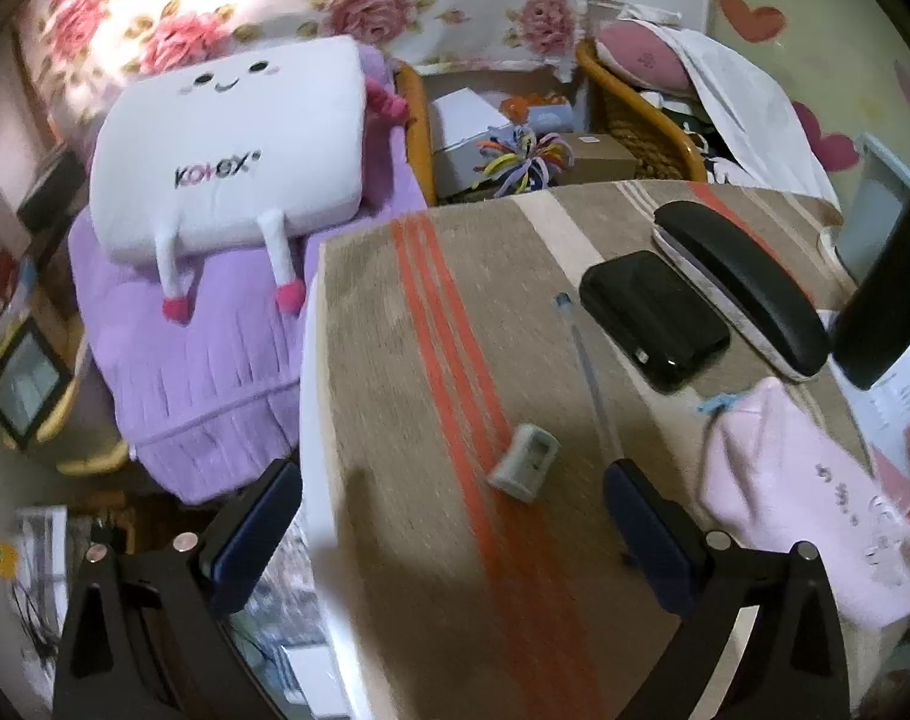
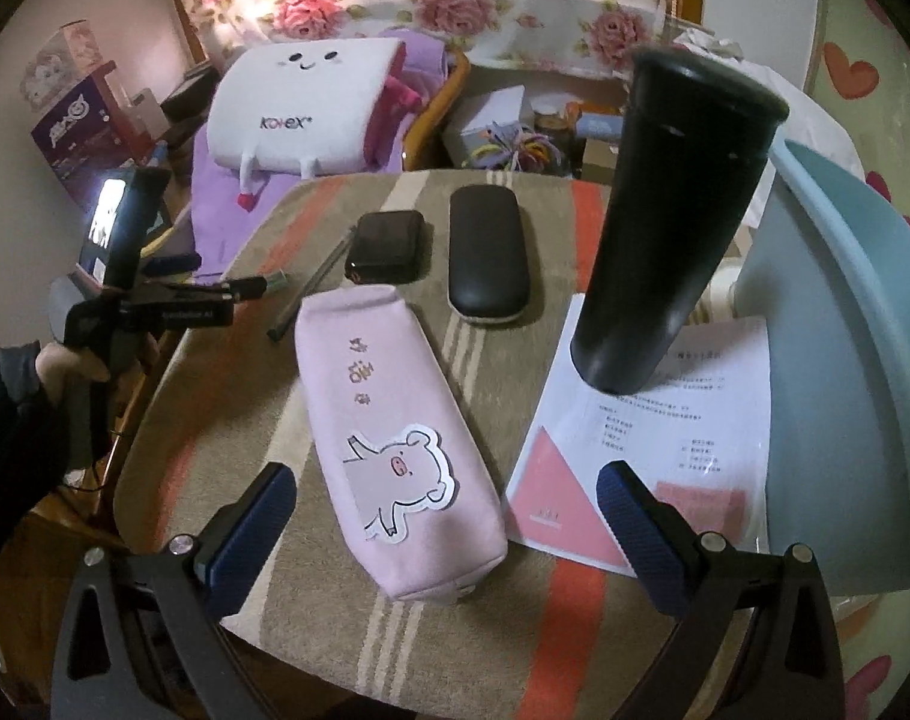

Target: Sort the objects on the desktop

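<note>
A small grey pencil sharpener [image 1: 524,462] lies on the striped tablecloth [image 1: 407,396], just ahead of my open left gripper [image 1: 455,534] and apart from both pads. Beyond it are a thin pen [image 1: 593,378], a black power bank [image 1: 653,318] and a black glasses case [image 1: 743,282]. In the right wrist view a pink pencil case with a pig sticker [image 2: 395,438] lies lengthwise ahead of my open right gripper [image 2: 446,540], untouched. A black tumbler [image 2: 677,228] stands on a printed sheet [image 2: 653,450]. A hand [image 2: 65,366] holds the left gripper [image 2: 227,277] at the table's left edge.
A white plush pillow [image 1: 227,144] on purple fabric [image 1: 215,372] lies left of the table. A basket of boxes and coloured hair ties [image 1: 527,156] sits behind it. A light blue tub [image 2: 845,360] stands at the table's right. The table's left edge [image 1: 314,420] drops off beside my left finger.
</note>
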`<action>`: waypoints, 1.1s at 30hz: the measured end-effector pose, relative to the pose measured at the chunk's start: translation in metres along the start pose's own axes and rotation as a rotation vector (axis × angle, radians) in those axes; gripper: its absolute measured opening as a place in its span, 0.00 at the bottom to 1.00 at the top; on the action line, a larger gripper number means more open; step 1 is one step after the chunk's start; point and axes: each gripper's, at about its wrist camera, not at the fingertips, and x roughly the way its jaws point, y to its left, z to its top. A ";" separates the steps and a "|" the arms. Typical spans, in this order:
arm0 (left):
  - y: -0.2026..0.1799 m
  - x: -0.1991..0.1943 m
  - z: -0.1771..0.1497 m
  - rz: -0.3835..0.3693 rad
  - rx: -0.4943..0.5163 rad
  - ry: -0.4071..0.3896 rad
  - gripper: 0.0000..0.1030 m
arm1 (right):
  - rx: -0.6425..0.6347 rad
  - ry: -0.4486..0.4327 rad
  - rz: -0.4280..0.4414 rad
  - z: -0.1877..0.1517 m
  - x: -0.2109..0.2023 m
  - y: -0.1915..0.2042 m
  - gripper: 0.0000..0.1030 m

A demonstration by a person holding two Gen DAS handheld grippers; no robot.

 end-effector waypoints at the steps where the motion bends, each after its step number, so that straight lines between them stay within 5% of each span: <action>1: 0.001 0.004 0.001 -0.003 0.018 0.004 0.99 | 0.002 0.008 -0.005 -0.001 0.002 0.000 1.00; 5: 0.003 0.013 0.003 -0.053 0.057 0.016 0.94 | 0.015 0.036 -0.016 -0.004 0.008 -0.002 1.00; 10: 0.000 0.025 0.001 -0.091 0.094 0.046 0.71 | 0.038 0.043 -0.027 -0.004 0.011 -0.006 1.00; 14: -0.006 0.026 -0.001 -0.103 0.124 0.032 0.70 | 0.032 0.039 -0.036 -0.003 0.010 -0.005 1.00; 16: -0.007 0.025 -0.001 -0.114 0.130 0.027 0.54 | 0.031 0.041 -0.036 -0.003 0.010 -0.005 1.00; 25: -0.016 0.021 -0.004 -0.124 0.168 0.005 0.23 | 0.039 0.056 -0.037 -0.008 0.011 -0.006 1.00; 33: -0.021 0.018 -0.003 -0.116 0.188 0.017 0.19 | 0.050 0.055 -0.043 -0.012 0.007 -0.010 1.00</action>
